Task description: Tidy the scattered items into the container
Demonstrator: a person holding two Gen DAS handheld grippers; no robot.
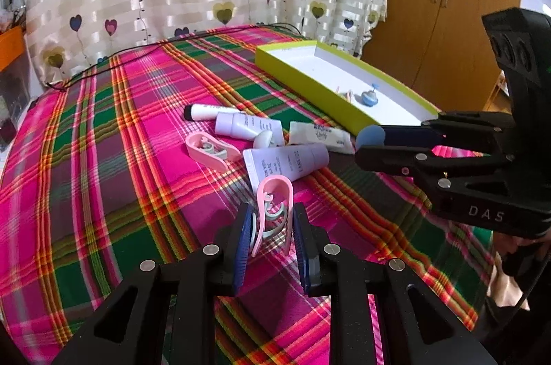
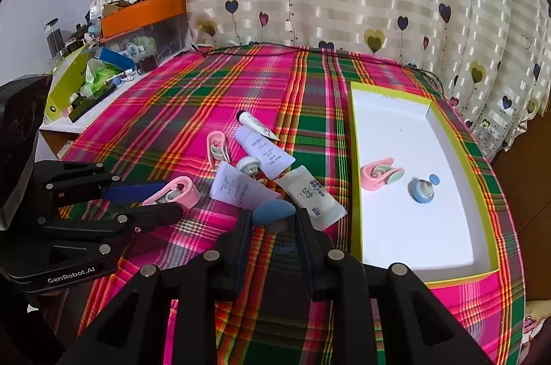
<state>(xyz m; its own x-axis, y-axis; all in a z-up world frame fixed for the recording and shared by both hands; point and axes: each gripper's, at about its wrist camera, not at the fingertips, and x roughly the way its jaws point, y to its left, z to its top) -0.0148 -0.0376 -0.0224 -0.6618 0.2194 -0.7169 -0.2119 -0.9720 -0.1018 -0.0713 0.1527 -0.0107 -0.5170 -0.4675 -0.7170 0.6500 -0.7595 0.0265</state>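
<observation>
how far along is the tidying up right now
Done: a pink clip and blue cap lie in the box. In hand: left gripper holds another pink clip, right gripper a blue sponge. Left: tubes, sachet and one more clip on the cloth.

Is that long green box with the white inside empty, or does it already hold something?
Not empty. The shallow green cardboard box holds a pink plastic clip and a small blue round gadget; most of its white floor is bare.

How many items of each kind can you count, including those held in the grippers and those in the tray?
Pink clips: 3
Tubes: 3
Sachet: 1
Blue sponge: 1
Small round gadgets: 2
Total: 10
</observation>
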